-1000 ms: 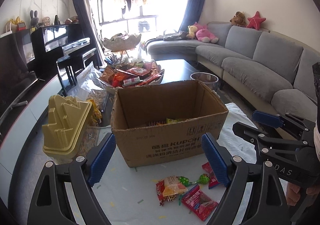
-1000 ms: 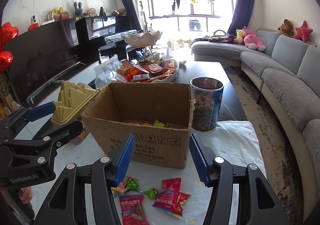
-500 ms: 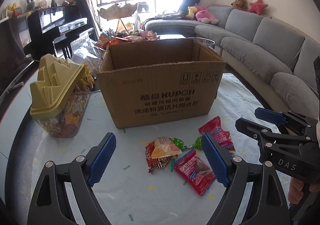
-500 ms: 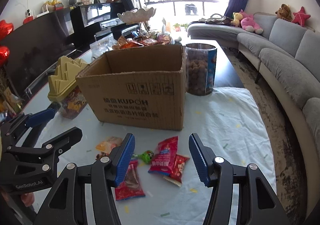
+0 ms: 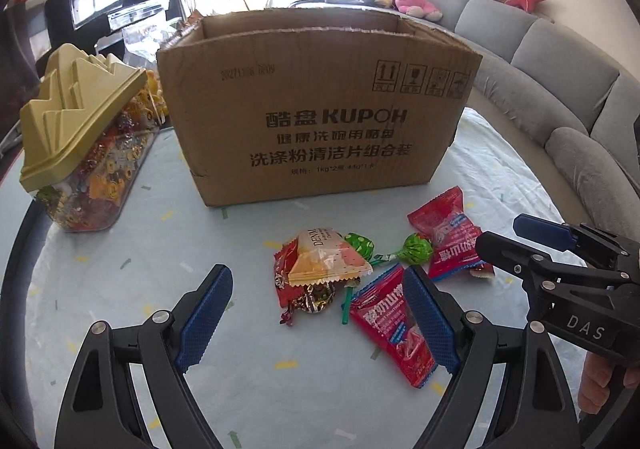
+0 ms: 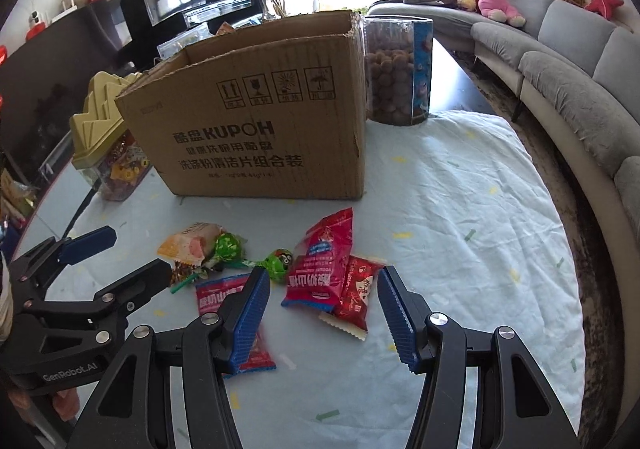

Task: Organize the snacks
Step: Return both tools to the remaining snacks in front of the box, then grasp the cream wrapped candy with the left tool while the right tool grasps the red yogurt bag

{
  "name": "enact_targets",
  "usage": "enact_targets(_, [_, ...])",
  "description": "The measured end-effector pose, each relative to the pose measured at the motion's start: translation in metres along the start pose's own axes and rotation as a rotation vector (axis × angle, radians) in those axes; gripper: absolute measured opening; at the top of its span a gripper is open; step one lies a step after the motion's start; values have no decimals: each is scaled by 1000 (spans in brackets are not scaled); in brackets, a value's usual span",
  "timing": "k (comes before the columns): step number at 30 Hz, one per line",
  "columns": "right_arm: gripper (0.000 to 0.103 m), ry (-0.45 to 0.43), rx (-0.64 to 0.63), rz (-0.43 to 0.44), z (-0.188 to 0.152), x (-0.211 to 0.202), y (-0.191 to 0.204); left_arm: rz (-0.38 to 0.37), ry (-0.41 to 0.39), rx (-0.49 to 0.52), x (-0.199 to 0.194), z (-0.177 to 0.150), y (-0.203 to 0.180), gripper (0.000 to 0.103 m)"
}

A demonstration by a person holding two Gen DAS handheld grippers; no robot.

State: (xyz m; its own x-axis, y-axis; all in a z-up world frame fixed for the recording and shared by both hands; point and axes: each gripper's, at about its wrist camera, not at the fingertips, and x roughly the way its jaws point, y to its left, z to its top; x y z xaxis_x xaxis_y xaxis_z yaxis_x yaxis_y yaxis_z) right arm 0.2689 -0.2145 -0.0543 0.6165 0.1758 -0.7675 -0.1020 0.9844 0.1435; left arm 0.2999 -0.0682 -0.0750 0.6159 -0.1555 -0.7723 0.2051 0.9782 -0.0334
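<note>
In front of the open brown cardboard box (image 5: 320, 105) printed with black lettering, on the pale blue speckled cloth (image 6: 460, 209), lies a loose cluster of snacks. Nearest the box's front wall sits a tall red foil packet (image 6: 326, 261), with a smaller red wrapper (image 6: 358, 293) touching its lower right side. Toward the box's left corner lies an orange and cream triangular packet (image 5: 326, 259) on top of a crumpled red wrapper (image 5: 286, 273), and two green-wrapped lollipops (image 5: 416, 247) rest between it and the tall red packet. A flat red sachet (image 5: 394, 323) lies farther from the box than the rest.

The left gripper (image 5: 318, 319) hovers over the cloth with its blue pads spread wide and nothing between them; its right pad overlaps the flat red sachet in view. The right gripper (image 6: 320, 315) is partly spread, gripping nothing, its pads flanking the tall packet and small wrapper from above.

Left of the box stands a clear candy jar with a yellow stepped lid (image 5: 80, 153); behind the box's right corner stands a clear tub of brown balls (image 6: 398, 73)
</note>
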Motion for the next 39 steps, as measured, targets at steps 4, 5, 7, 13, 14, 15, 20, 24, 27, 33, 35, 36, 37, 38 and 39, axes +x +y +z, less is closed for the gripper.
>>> enact_targets(4, [57, 16, 7, 5, 1, 10, -1, 5, 7, 8, 13, 1, -2, 87])
enact_targets(5, [57, 20, 9, 3, 1, 12, -1, 4, 7, 11, 16, 2, -2, 87])
enact_targets(7, [57, 26, 8, 6, 1, 16, -1, 19, 13, 17, 22, 3, -2, 87])
enact_targets(13, [57, 40, 8, 8, 6, 27, 0, 20, 42, 10, 37, 5, 1, 82])
enact_targets(14, [57, 44, 10, 10, 7, 29, 0, 17, 45, 7, 39, 5, 1, 77])
enact_targets(15, [57, 47, 11, 11, 8, 31, 0, 10, 45, 3, 40, 5, 2, 75])
enact_targets(20, [57, 62, 15, 15, 10, 41, -1, -51, 64, -47, 45, 4, 13, 53])
enact_targets(24, [57, 60, 7, -2, 11, 45, 1, -79, 56, -78, 43, 4, 22, 50])
enact_targets(27, [57, 58, -3, -9, 12, 47, 3, -99, 48, -98, 42, 3, 27, 38])
enact_targets(33, [43, 56, -23, -10, 15, 51, 8, -110, 34, -107, 34, 5, 40, 36])
enact_targets(35, [38, 54, -27, -7, 15, 51, 9, -108, 23, -107, 30, 5, 38, 35])
enact_targets(36, [35, 52, -31, -3, 14, 50, 11, -108, 19, -105, 29, 5, 39, 35])
enact_targets(37, [34, 48, -31, -8, 14, 50, 10, -109, 15, -103, 26, 5, 39, 35])
enact_targets(38, [33, 45, -32, -9, 13, 49, 10, -107, 11, -101, 24, 5, 39, 35])
enact_targets(39, [32, 44, -28, -6, 13, 49, 10, -106, 6, -99, 22, 5, 39, 35])
